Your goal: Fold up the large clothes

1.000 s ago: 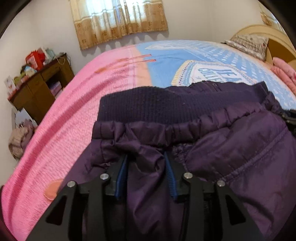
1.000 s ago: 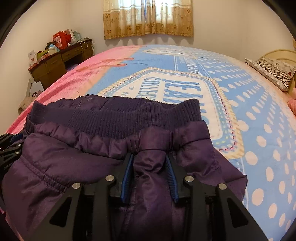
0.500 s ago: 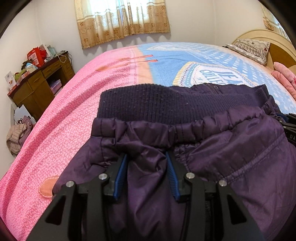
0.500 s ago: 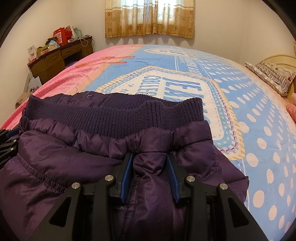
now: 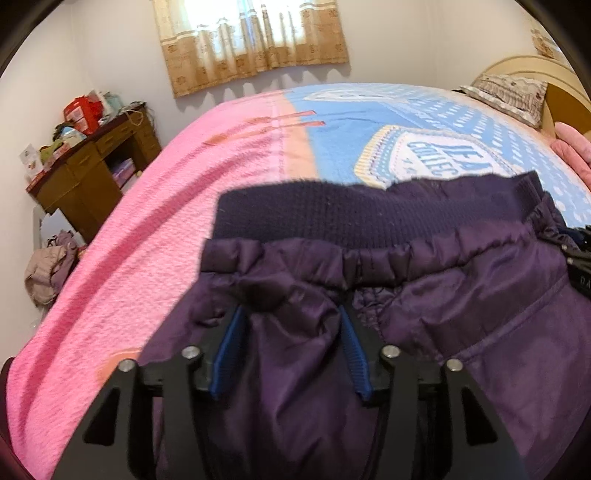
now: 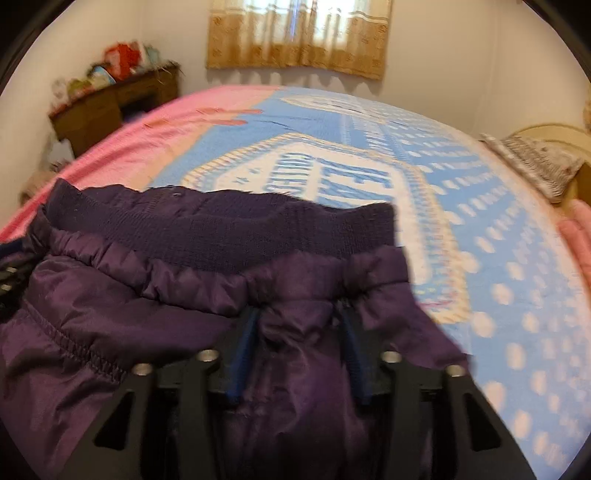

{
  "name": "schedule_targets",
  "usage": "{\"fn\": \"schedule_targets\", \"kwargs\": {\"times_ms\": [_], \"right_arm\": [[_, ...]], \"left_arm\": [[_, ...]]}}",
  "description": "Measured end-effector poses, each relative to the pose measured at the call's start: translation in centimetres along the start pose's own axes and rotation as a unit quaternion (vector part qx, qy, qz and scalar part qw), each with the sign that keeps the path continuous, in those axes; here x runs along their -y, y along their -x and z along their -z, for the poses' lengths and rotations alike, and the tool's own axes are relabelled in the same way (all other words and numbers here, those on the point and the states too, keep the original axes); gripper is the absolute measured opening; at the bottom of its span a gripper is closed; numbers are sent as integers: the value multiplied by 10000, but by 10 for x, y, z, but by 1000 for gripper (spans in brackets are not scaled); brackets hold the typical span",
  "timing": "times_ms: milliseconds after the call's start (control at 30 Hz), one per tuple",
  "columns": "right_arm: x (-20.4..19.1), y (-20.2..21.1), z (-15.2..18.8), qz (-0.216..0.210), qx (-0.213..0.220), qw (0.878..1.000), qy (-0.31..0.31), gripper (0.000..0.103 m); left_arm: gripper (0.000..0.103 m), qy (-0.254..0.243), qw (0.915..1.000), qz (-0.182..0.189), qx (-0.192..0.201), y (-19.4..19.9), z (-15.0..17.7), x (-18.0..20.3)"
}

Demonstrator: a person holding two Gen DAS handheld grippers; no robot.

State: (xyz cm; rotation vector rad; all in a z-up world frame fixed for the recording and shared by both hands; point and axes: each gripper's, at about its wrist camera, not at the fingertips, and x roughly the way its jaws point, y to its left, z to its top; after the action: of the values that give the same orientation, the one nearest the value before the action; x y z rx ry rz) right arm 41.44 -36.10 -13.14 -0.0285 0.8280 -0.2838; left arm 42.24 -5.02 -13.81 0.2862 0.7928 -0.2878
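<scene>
A dark purple padded jacket with a knitted navy hem band hangs between my two grippers above the bed. My left gripper is shut on a bunch of the jacket's fabric near its left corner. My right gripper is shut on the jacket near the right corner, under the knitted band. The right gripper's body shows at the right edge of the left wrist view. The jacket's lower part is hidden below the grippers.
The bed carries a pink and blue blanket with a white printed emblem. A pillow lies by the headboard at the right. A cluttered wooden desk stands by the left wall, clothes on the floor below it. A curtained window is behind.
Both grippers have moved with the jacket still held; the views have lifted and swung, the right one blurred by motion. More of the bed's far end shows.
</scene>
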Motion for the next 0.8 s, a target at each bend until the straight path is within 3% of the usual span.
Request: {"fn": "schedule_targets", "kwargs": {"times_ms": [33,67,133,200,300,433,533,700,800], "right_arm": [[-1,17,-2,-35,261,9996,-139,56],[-3,32,-5,-33,495,9984,-256,67],[-13,48,-12,-25,752,9964,-385,85],[-31,45,-23,17,707,9972,-257,85],[-44,19,-25,261,518,9981,-225,85],[-33,-10,-8,154,180,9977,-638,85],[-34,-16,-2,161,138,9978,-631,86],[-49,-25,0,416,-26,9985,-367,88],[-50,-31,0,436,-126,9984,-322,89]], "left_arm": [[59,135,9998,148,69,13,-4,-3],[64,253,9992,242,212,25,-6,-5],[94,519,9964,257,621,51,-16,-8],[103,618,9937,153,921,63,-26,-3],[103,384,9948,-267,907,49,-42,16],[103,194,9952,-944,169,-14,-36,26],[103,622,9962,-604,7,-25,-26,10],[103,666,9967,-426,-156,-34,-19,7],[103,602,9968,-507,-166,-34,-19,12]]}}
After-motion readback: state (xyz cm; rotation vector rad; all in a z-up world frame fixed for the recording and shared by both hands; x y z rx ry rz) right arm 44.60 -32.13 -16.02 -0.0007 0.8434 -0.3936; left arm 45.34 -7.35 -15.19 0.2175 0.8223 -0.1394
